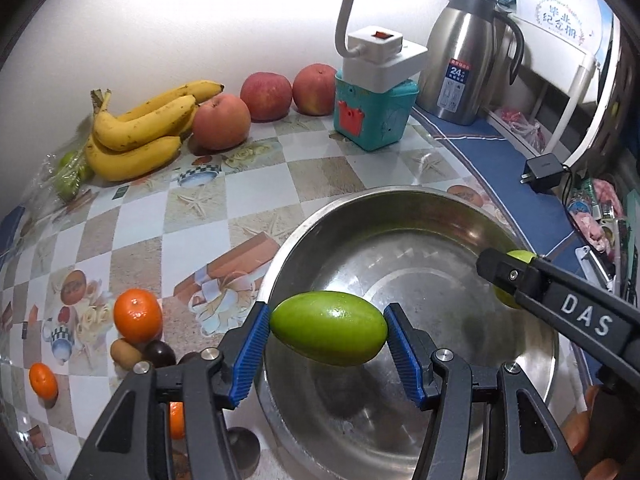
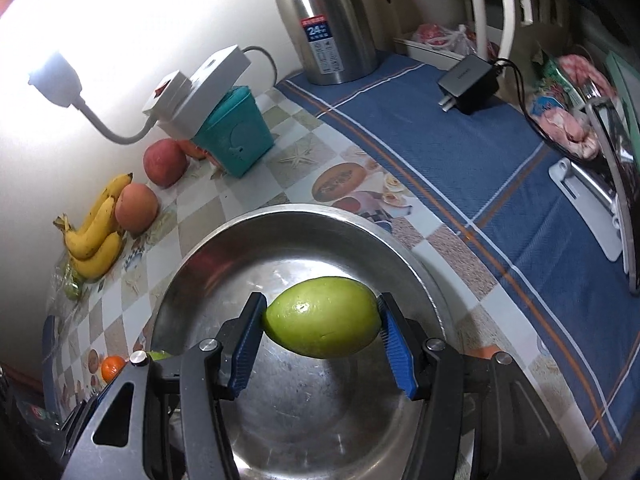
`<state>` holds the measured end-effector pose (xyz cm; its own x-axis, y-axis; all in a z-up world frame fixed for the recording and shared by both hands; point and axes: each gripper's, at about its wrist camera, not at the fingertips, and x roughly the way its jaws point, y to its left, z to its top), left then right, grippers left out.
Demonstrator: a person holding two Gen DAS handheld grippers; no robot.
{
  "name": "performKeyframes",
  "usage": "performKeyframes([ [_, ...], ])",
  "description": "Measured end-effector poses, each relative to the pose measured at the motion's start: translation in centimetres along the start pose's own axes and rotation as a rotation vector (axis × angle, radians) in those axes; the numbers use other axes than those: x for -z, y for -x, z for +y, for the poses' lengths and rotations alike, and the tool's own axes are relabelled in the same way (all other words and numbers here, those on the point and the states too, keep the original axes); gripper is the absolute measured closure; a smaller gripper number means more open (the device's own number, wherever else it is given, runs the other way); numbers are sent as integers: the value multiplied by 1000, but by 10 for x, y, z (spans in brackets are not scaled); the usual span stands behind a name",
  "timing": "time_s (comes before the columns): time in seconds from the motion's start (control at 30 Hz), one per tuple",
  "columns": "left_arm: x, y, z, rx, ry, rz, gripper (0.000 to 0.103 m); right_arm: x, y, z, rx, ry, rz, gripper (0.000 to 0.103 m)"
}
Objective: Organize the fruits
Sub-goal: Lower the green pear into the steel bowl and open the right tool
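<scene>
From the left wrist view, the left tool (image 1: 328, 330) is clamping a green oval fruit (image 1: 329, 328) end to end between its blue pads, holding it above the near rim of a steel basin (image 1: 400, 208) that is sitting on the patterned counter (image 1: 200, 208). At the right edge, the right tool (image 1: 508, 276) is reaching over the basin's far side, gripping a second green fruit (image 1: 520, 257), mostly hidden behind its black finger. A bunch of bananas (image 1: 140, 128) and three apples (image 1: 222, 122) are lying by the wall, and tangerines (image 1: 137, 315) with small dark fruits (image 1: 159, 354) are lying to the left of the basin.

From the right wrist view, the right tool (image 2: 322, 326) is squeezing its green fruit (image 2: 322, 316) lengthwise between the blue pads, holding it over the middle of the steel basin (image 2: 192, 264). Behind the basin, a teal box (image 2: 234, 136) is carrying a white power strip, and a steel thermos (image 2: 324, 20) is standing on the blue cloth.
</scene>
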<state>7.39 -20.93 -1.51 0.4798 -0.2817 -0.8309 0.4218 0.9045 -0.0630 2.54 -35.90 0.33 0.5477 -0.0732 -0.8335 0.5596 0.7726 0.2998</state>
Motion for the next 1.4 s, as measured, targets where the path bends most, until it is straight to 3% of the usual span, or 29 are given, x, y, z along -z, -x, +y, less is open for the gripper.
performKeyframes([
  [0.47, 1, -5, -7, -3, -39, 19, 41, 7, -22, 8, -77, 4, 84, 45],
  [1.4, -6, -31, -13, 8, -51, 50, 39, 2, -37, 3, -17, -11, 71, 45],
])
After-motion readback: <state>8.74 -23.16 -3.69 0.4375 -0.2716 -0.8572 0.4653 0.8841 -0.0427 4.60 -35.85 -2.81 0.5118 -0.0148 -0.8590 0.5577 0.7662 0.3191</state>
